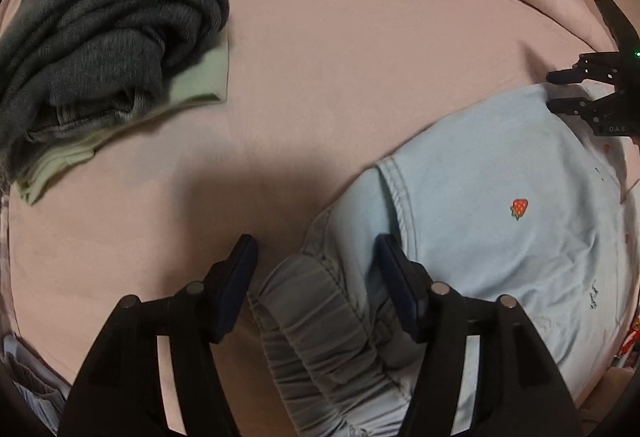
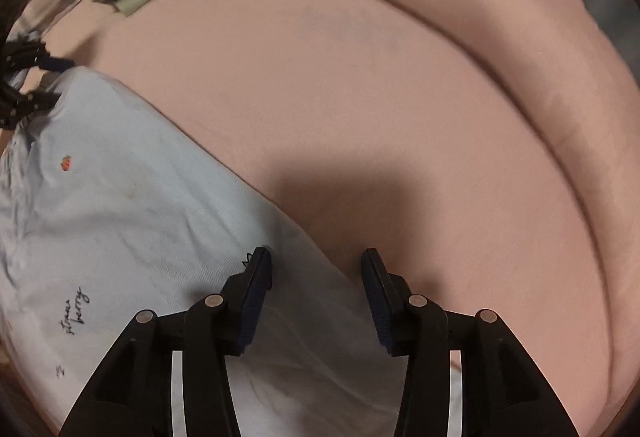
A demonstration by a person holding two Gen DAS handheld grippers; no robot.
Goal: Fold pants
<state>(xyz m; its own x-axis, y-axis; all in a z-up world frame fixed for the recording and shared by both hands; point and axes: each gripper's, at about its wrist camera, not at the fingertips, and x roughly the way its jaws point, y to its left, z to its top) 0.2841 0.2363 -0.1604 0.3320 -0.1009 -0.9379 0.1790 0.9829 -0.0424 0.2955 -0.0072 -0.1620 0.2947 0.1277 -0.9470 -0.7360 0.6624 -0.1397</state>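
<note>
My left gripper point(image 1: 316, 285) stands spread over the waistband of the pants point(image 1: 500, 205), lower right of frame. My right gripper point(image 2: 316, 297) is spread too, straddling their edge. They look folded already; one fold perhaps remains.

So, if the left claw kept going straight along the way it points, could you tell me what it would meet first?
Most likely the gathered waistband of the light blue pants, bunched between the left claw's open fingers; depth is unclear.
</note>
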